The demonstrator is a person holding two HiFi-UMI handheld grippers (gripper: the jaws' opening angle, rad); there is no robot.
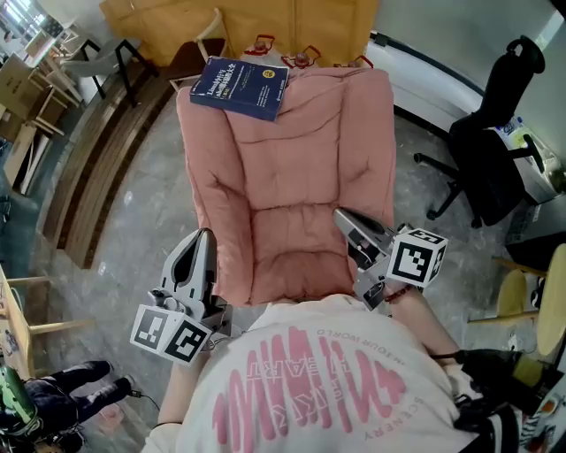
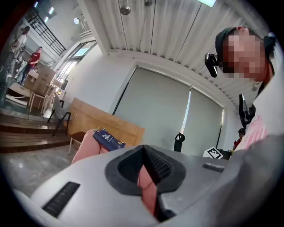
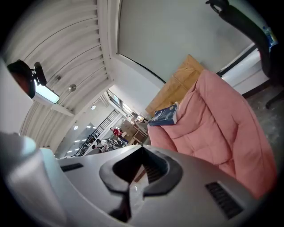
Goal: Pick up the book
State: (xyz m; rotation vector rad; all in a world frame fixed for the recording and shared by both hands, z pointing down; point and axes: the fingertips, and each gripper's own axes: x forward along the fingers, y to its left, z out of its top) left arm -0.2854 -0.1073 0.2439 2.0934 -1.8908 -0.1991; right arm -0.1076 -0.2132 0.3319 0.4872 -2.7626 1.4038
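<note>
Book (image 1: 240, 88), perched on far edge of pink chair (image 1: 301, 177); left gripper (image 1: 203, 237) and right gripper (image 1: 343, 218) both pressed together, empty; a closed-jaw nudge may tip it off.

A pink padded lounger (image 1: 292, 168) stands at the centre of the head view on a grey polished floor (image 1: 141, 230). A black office chair (image 1: 491, 155) is at two o'clock, wooden steps (image 1: 93, 172) at ten o'clock, and a wooden panel (image 1: 265, 18) at twelve o'clock.
</note>
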